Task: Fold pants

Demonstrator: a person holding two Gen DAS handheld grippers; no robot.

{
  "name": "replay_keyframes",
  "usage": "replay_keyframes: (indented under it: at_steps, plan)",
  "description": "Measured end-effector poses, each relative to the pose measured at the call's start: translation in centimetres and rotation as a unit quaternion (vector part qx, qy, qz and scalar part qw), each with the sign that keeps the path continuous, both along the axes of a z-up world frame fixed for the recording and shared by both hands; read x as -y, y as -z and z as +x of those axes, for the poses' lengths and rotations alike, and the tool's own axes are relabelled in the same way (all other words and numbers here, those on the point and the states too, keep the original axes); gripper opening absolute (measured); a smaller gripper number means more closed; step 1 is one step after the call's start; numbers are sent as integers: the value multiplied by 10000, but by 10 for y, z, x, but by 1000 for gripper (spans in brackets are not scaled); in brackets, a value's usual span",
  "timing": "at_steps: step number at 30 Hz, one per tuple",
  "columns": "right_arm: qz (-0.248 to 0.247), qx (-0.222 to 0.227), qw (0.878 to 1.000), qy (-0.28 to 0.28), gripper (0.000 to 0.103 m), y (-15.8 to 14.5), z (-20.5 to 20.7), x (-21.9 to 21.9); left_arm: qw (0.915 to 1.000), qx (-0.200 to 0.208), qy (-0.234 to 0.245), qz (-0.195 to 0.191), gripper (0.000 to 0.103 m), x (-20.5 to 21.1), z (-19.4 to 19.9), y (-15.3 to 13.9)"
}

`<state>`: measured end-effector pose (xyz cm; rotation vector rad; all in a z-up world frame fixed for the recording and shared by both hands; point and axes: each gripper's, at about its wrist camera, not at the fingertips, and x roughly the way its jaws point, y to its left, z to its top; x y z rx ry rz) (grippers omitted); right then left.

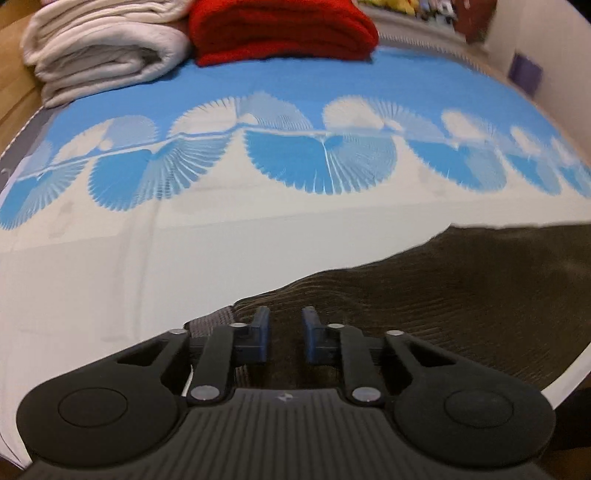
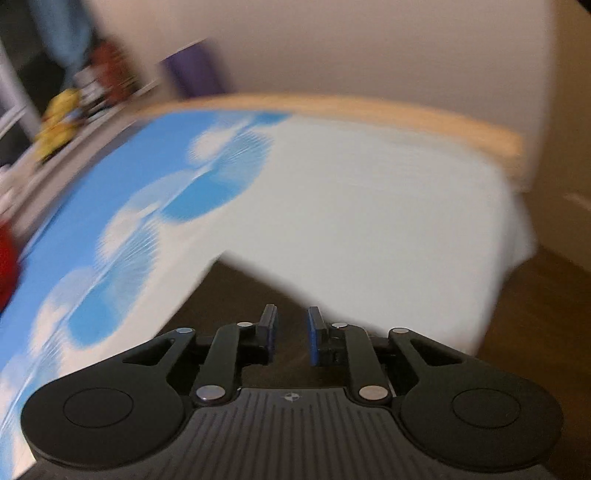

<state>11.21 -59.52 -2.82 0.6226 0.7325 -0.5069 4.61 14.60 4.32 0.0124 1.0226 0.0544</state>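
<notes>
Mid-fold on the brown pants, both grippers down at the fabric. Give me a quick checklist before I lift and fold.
1. Left gripper over the brown pants: ok.
2. Left jaws closed on fabric: not ok, a gap shows.
3. Right gripper over the pants: ok.
4. Right grip on fabric: cannot tell, view blurred.
5. Bedsheet ahead free for the fold: ok.
6. White blanket and red blanket away from pants: ok.

Dark brown corduroy pants (image 1: pixel 443 295), bedsheet (image 1: pixel 110 277) white with blue fan shapes (feathery edges), red blanket (image 1: pixel 280 29), cream blanket (image 1: pixel 99 48)
</notes>
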Motion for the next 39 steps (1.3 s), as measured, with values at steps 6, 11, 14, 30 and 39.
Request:
replay_keyframes:
  at_steps: [6,11,14,30,39]
  plan:
    - [517,-1276,9875,-765,26,47,20,-9,9888,-1301,-529,512,3,-19,34,63]
    - [986,-1247,9870,-222,26,57,9,17,9958,-607,-223,650,12,10,36,30]
    - [709,-1048,9920,23,29,47,5,26,9957,-845,-248,280,25,9,46,44]
    - [1447,-592,9786,1337,49,64,-27,63,9928,-636,171,997,62,62,53,30]
    - [1518,-846,9764,1282,49,83,-9,52,9941,-536,283,902,63,62,55,28]
